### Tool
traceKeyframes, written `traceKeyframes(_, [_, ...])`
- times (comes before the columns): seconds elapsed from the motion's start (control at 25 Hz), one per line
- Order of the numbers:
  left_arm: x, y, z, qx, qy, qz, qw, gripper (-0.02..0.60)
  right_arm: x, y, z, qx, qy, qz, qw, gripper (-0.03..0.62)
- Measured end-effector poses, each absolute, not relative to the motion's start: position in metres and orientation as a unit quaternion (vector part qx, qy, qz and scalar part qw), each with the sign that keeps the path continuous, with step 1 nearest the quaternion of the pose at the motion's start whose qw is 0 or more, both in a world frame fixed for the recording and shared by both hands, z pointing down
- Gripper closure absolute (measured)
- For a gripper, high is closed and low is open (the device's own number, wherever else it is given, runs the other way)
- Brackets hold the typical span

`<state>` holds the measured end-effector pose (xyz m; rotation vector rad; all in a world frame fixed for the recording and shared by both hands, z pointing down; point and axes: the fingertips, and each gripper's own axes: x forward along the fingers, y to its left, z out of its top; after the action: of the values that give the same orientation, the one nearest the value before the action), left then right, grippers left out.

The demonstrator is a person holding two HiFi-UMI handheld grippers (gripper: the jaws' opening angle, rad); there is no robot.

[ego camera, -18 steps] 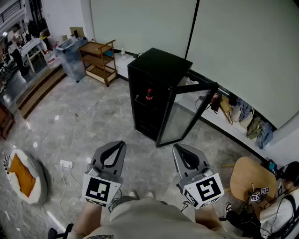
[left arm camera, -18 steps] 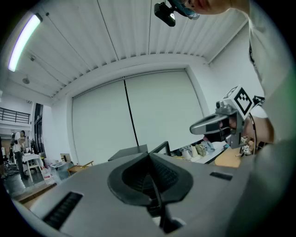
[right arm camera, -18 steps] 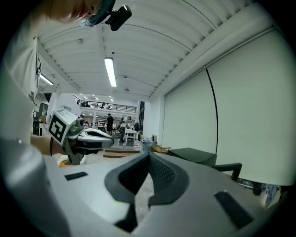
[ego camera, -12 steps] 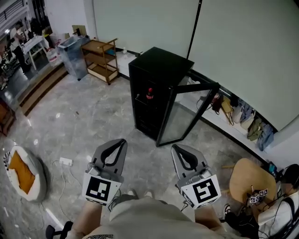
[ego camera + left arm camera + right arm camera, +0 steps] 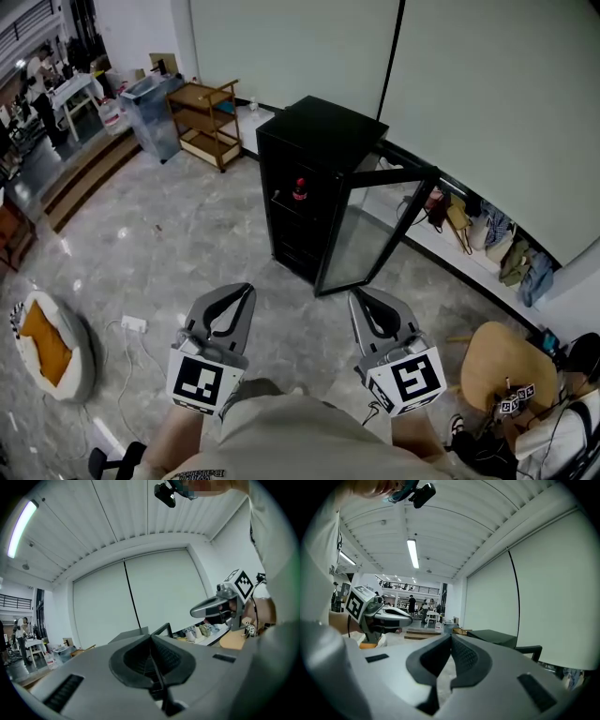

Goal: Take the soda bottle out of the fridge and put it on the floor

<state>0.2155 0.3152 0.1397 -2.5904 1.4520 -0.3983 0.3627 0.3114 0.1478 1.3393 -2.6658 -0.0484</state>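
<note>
A black fridge [image 5: 314,155] stands across the grey floor with its glass door [image 5: 367,234] swung open to the right. On an upper shelf inside stands the soda bottle [image 5: 299,190], dark with a red label. My left gripper [image 5: 246,290] and right gripper [image 5: 357,296] are held side by side near my body, well short of the fridge and pointing toward it. The jaws of both are pressed together with nothing between them, as the left gripper [image 5: 151,637] and right gripper [image 5: 451,637] show in their own views. The fridge top [image 5: 492,636] shows beyond the right jaws.
A wooden cart [image 5: 208,120] and a clear bin [image 5: 150,111] stand at the back left. A cushion [image 5: 45,343] and a power strip [image 5: 132,327] lie on the floor at left. A round wooden table [image 5: 502,361] and a seated person are at right. Bags [image 5: 473,225] line the wall ledge.
The head view has drifted slightly. Both grippers stay shut and side by side in about the same place.
</note>
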Motion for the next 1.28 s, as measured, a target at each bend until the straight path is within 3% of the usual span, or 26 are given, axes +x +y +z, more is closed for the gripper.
traceKeyframes(1.28, [0.224, 0.288, 0.156, -0.862, 0.474, -0.155, 0.096, 0.574, 0.357, 0.282, 0.178, 0.439, -0.896, 0.017, 0.066, 0.599])
